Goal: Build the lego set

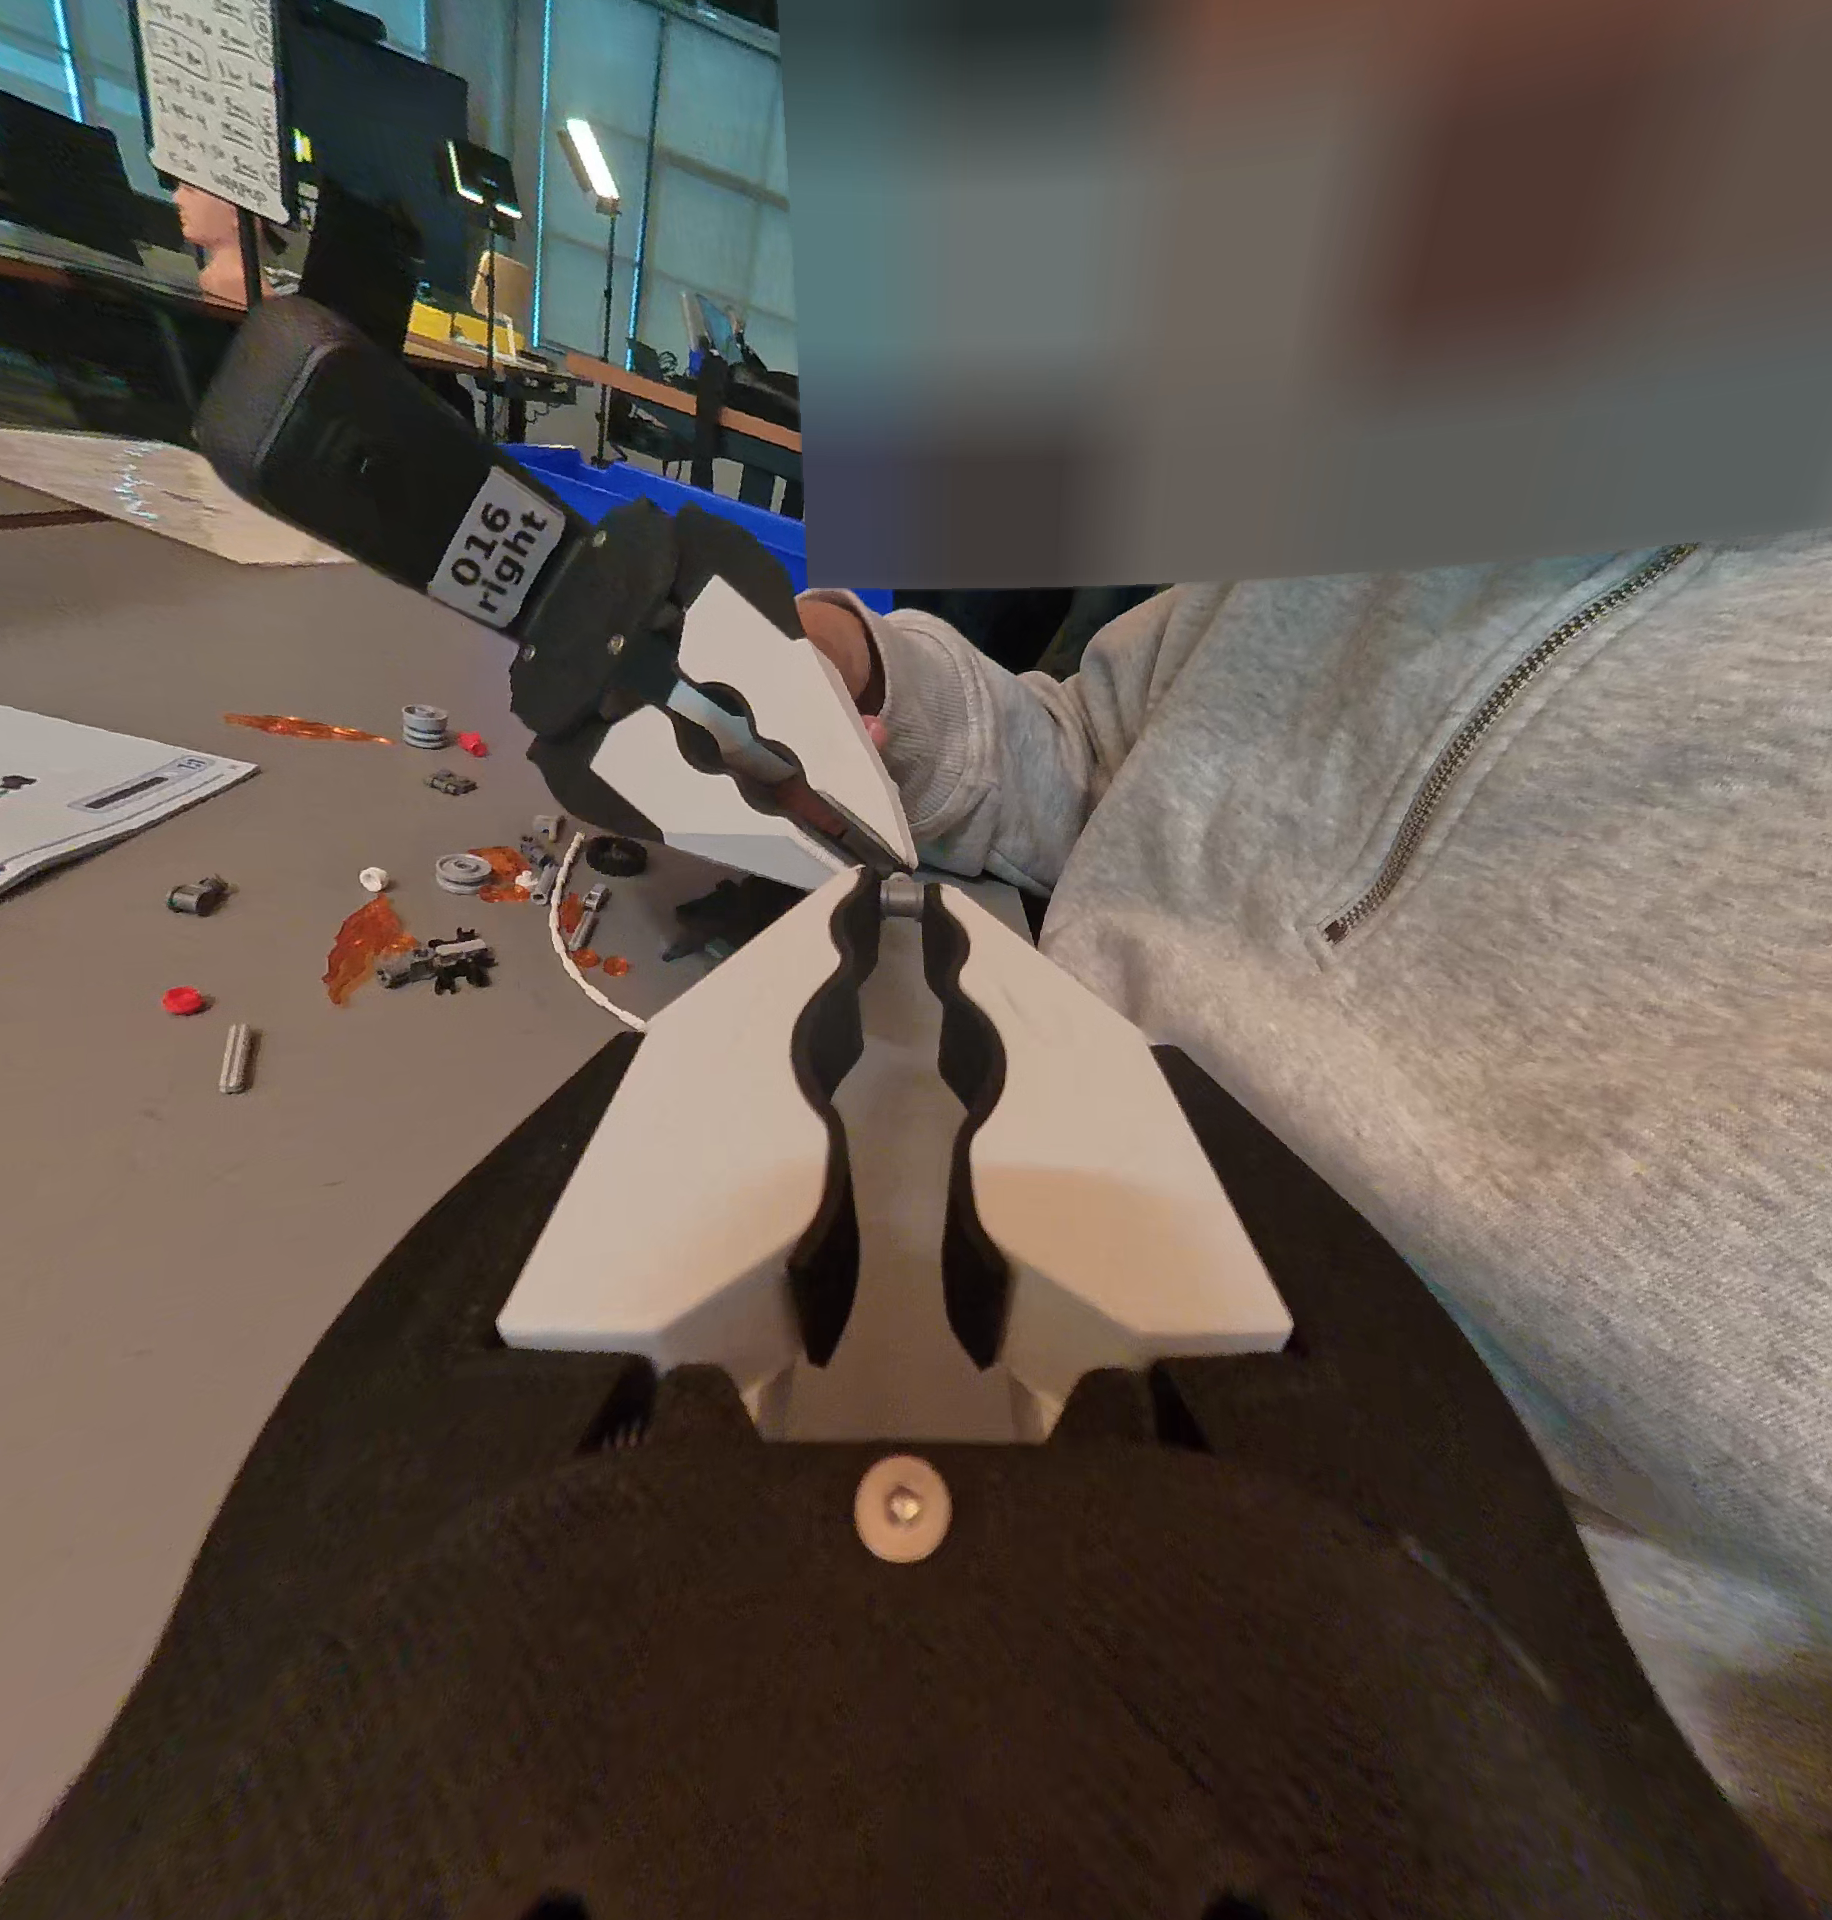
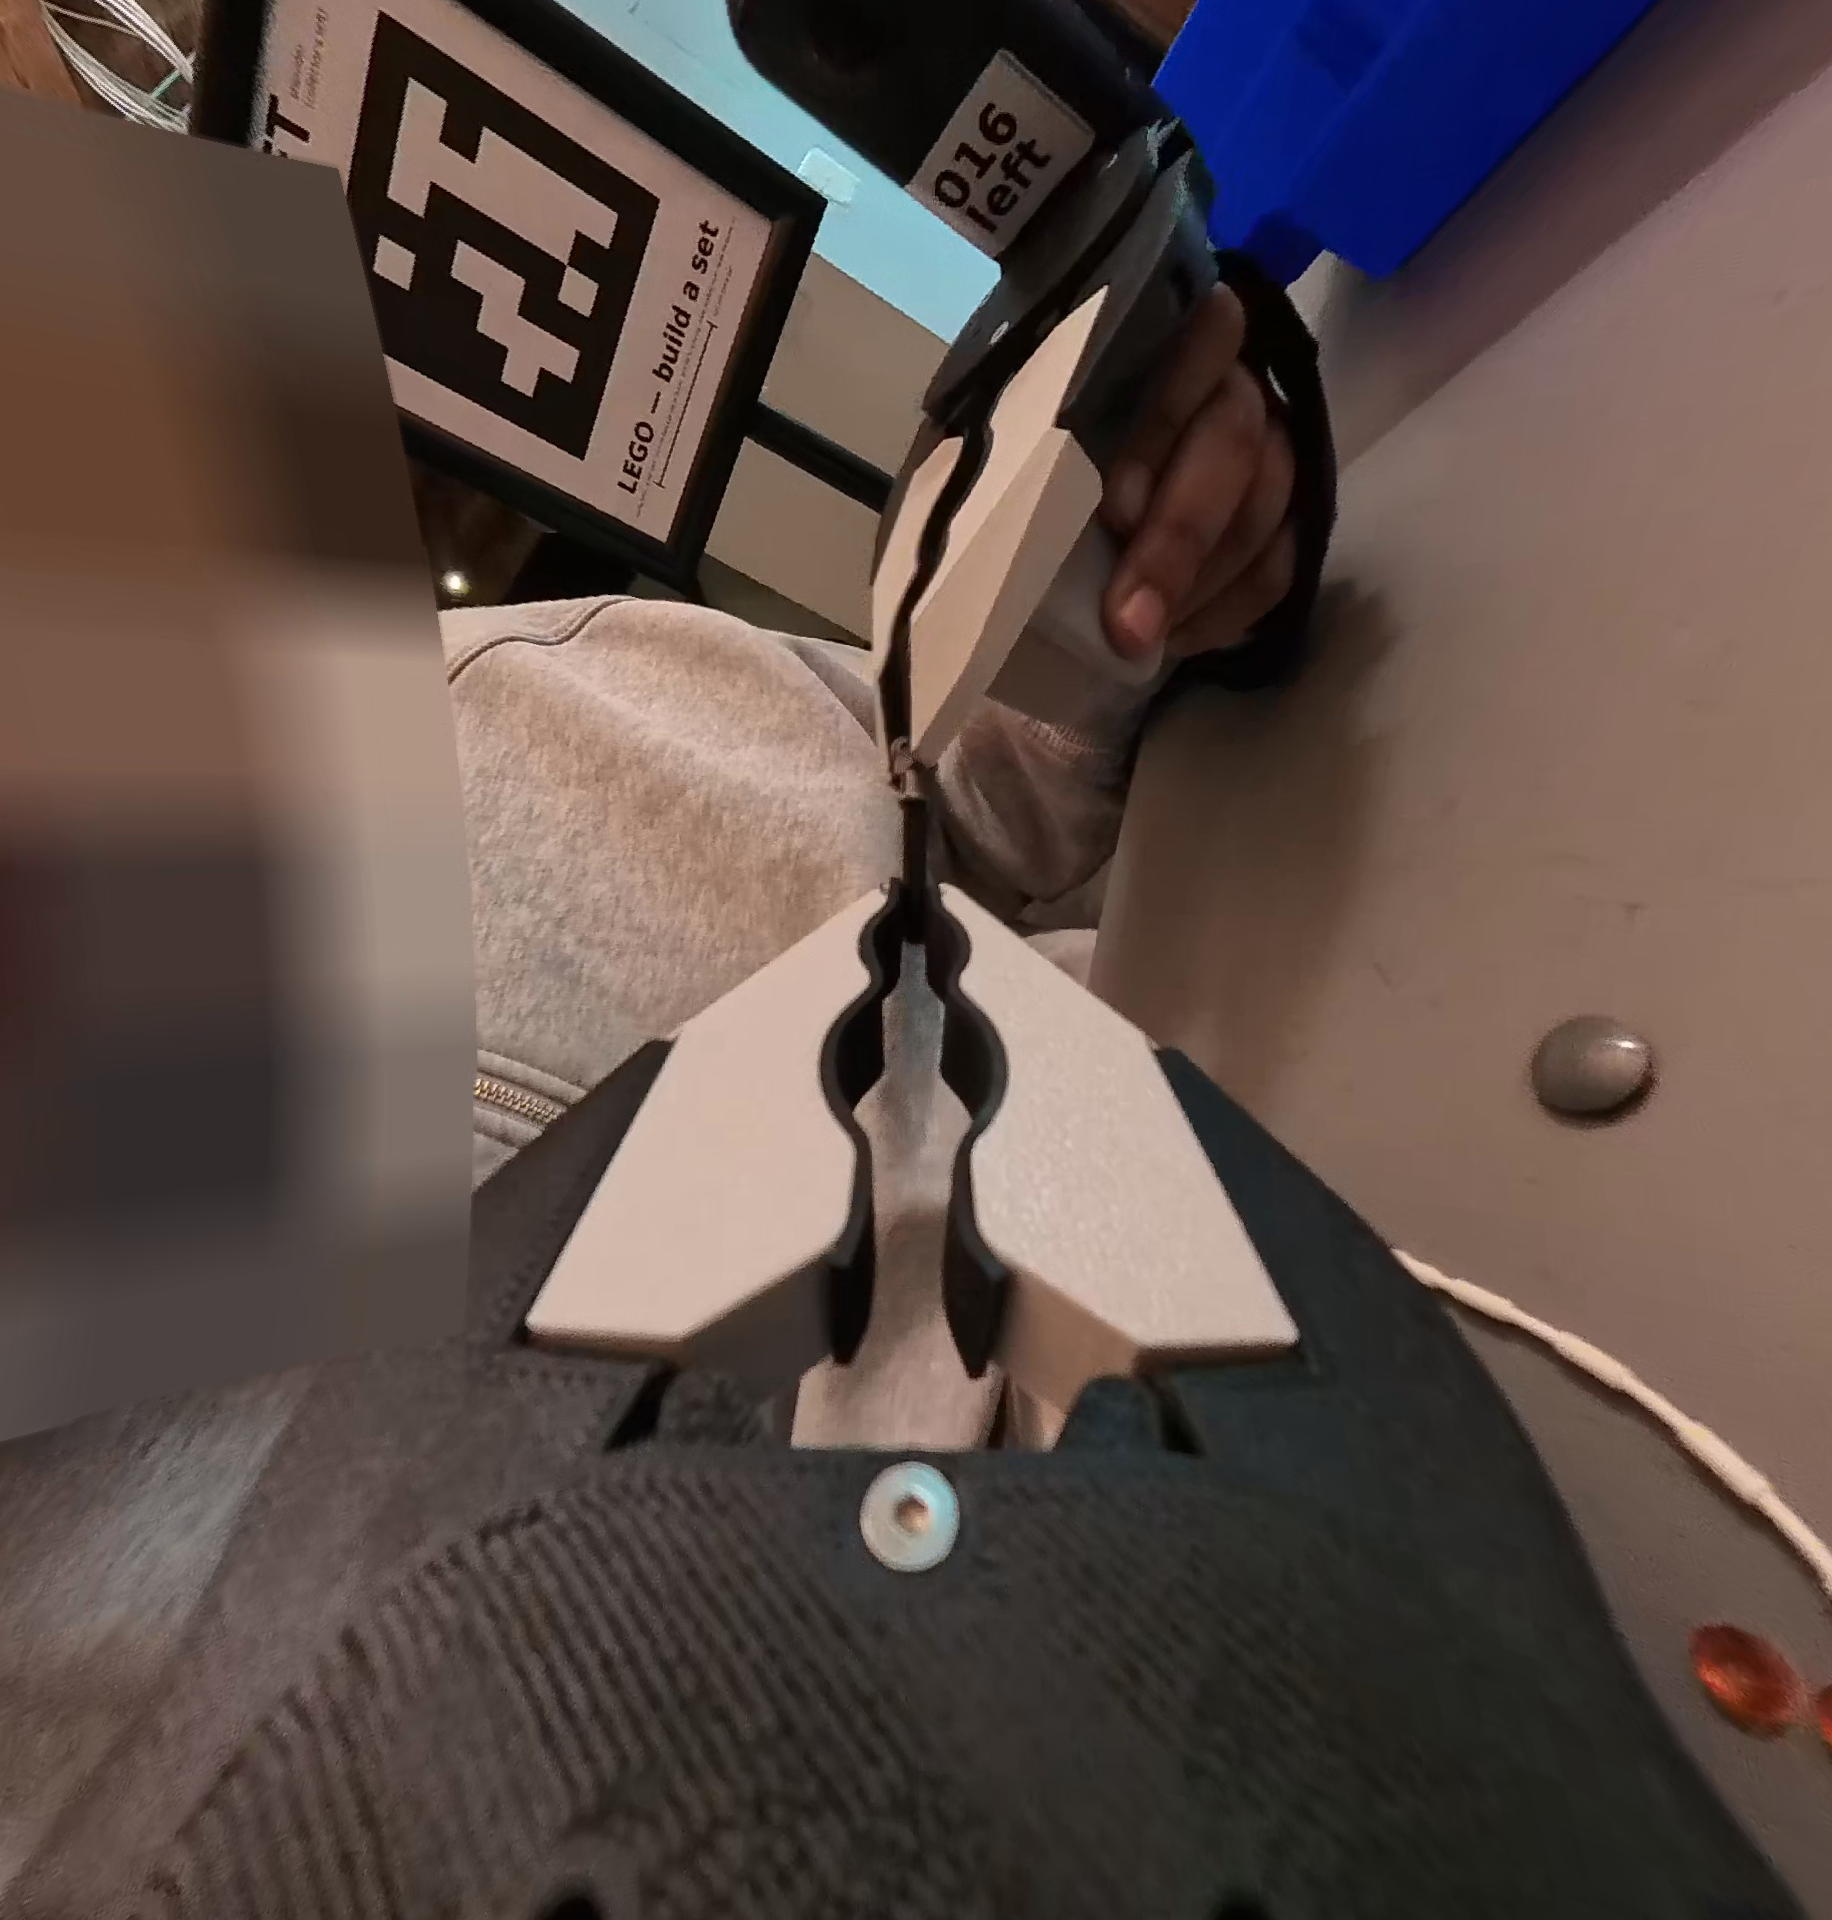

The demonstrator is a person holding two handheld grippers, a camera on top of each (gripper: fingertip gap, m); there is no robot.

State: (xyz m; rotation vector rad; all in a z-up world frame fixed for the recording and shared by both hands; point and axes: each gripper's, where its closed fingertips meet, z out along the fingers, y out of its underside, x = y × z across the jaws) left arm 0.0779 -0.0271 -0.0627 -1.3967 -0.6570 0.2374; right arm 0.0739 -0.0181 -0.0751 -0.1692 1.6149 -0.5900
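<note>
My left gripper is shut on a small grey Lego piece at its fingertips. My right gripper comes in from the upper left and meets it tip to tip. In the right wrist view my right gripper is shut on a thin black Lego piece that sticks out forward. Its far end touches the grey piece held by the left gripper. Both are held in the air in front of a person's grey sweatshirt.
Loose parts lie on the grey table: orange flame pieces, grey wheels, a red stud, a grey axle and a white cord. An instruction booklet lies at the left. A blue bin stands behind. The grippers are tip to tip, or close to it.
</note>
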